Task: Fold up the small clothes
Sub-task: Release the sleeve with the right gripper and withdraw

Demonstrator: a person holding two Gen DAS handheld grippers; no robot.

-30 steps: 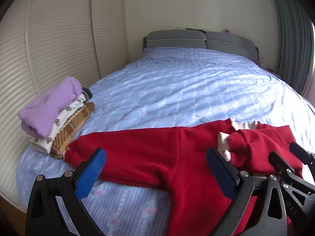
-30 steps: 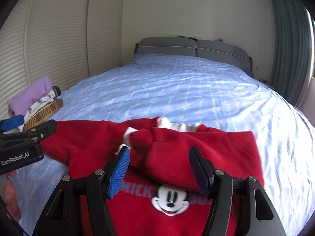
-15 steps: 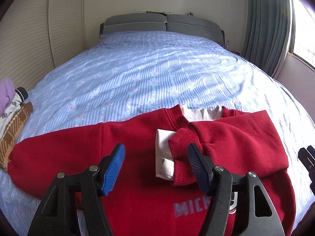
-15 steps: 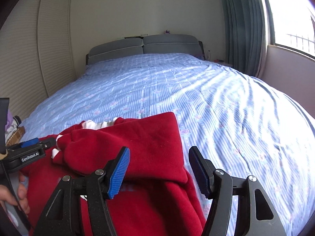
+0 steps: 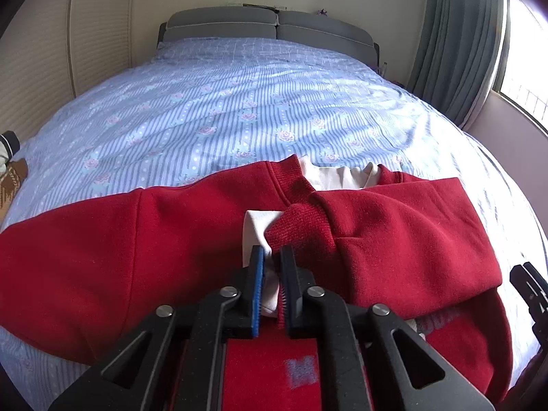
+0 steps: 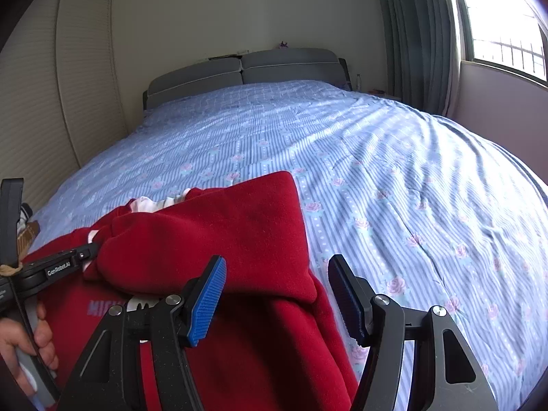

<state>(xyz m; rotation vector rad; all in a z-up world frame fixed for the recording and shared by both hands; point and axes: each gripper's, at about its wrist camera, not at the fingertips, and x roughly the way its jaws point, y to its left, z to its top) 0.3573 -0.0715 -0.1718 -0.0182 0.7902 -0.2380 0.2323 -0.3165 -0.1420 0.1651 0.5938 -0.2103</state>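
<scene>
A red child's sweatshirt [image 5: 102,250] with a white collar lies on the blue bed. Its right sleeve [image 5: 394,226] is folded across the chest; the left sleeve stretches out to the left. My left gripper [image 5: 272,274] is shut on the white cuff [image 5: 257,236] of the folded sleeve. My right gripper [image 6: 277,294] is open just above the sweatshirt's folded right edge [image 6: 239,239], holding nothing. The left gripper also shows in the right wrist view [image 6: 82,255], at the cuff.
The bed's blue striped flowered sheet [image 5: 257,102] reaches back to a grey headboard [image 5: 270,27]. Part of a folded clothes stack [image 5: 10,171] lies at the left edge by the louvred wardrobe. Curtain and window are on the right.
My left gripper has moved forward and shut on the white cuff. My right gripper stays open and has shifted further to the sweatshirt's right edge.
</scene>
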